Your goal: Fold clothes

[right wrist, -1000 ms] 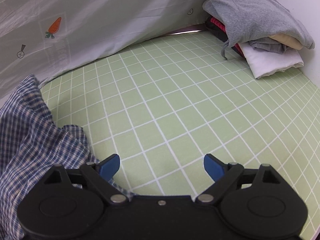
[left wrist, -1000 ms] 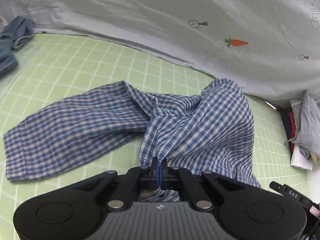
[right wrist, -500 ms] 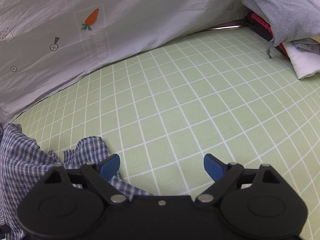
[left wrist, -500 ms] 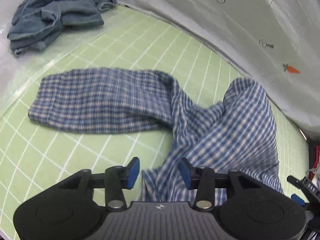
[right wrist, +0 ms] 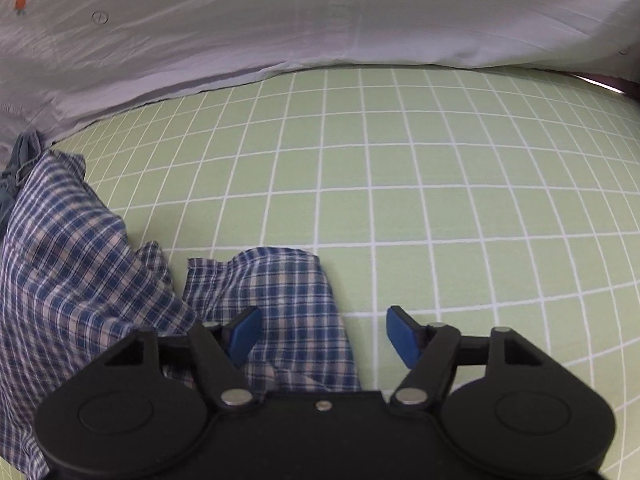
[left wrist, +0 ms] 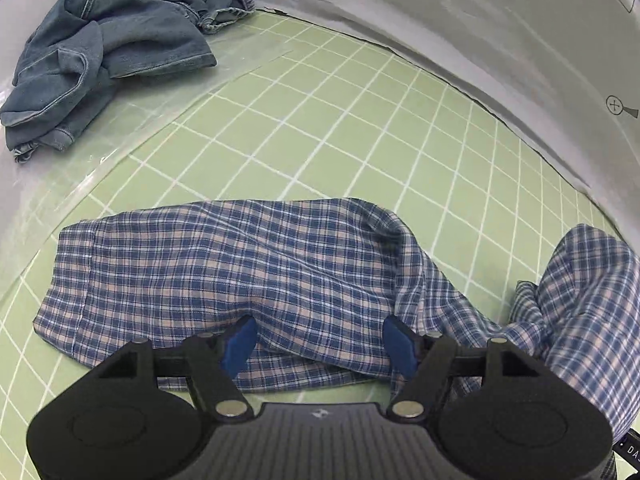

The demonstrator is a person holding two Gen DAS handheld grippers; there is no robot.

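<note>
With both claws gaping and empty, left claw and right claw, we judge the plaid garment mid-fold; next needs fresh edge grips.

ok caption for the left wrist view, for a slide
Open left gripper over plaid garment on green grid sheet, denim pile behind.

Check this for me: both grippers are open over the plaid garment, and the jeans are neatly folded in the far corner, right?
Not quite. The jeans lie crumpled, not folded, as the left wrist view shows. The left gripper and right gripper are indeed open over the plaid garment.
</note>
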